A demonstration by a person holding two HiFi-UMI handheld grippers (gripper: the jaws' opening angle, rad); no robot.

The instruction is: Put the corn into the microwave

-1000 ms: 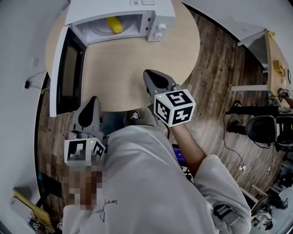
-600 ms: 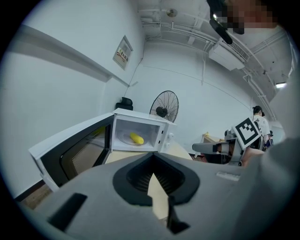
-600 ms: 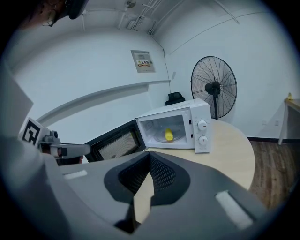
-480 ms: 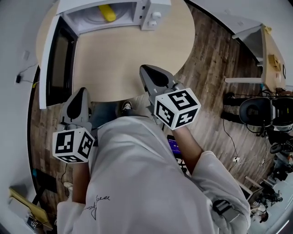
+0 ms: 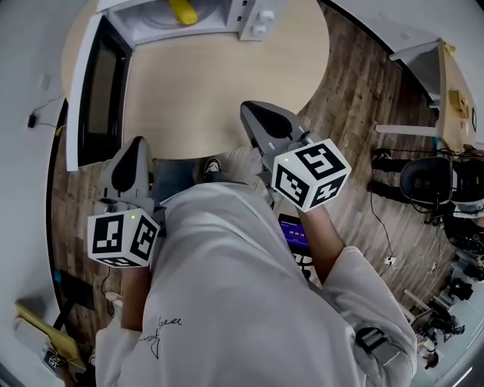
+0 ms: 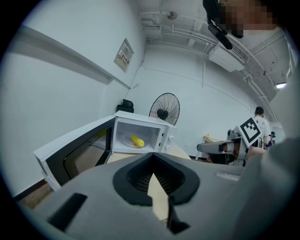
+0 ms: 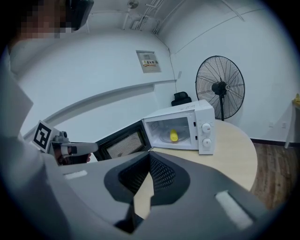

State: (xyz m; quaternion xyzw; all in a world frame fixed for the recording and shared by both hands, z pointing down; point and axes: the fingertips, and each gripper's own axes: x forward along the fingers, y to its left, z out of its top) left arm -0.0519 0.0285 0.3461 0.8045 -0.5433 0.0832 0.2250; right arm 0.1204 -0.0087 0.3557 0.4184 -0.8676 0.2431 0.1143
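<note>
The yellow corn (image 5: 184, 10) lies inside the white microwave (image 5: 253, 19), whose door (image 5: 94, 91) stands wide open to the left. The same corn (image 6: 137, 140) shows on the turntable in the left gripper view, and the corn (image 7: 174, 136) shows again in the right gripper view. My left gripper (image 5: 138, 145) hangs shut and empty at the near edge of the round table (image 5: 204, 83). My right gripper (image 5: 253, 113) is also shut and empty, over the table's near edge. Both point toward the microwave from well back.
A black standing fan (image 7: 220, 88) is behind the microwave. To the right are an office chair (image 5: 427, 181) and another table (image 5: 454, 91) on the wooden floor. The open door (image 6: 75, 150) juts out past the table's left side.
My right gripper has risen a little and shifted slightly right. The left gripper has hardly moved. The corn stays in the microwave.
</note>
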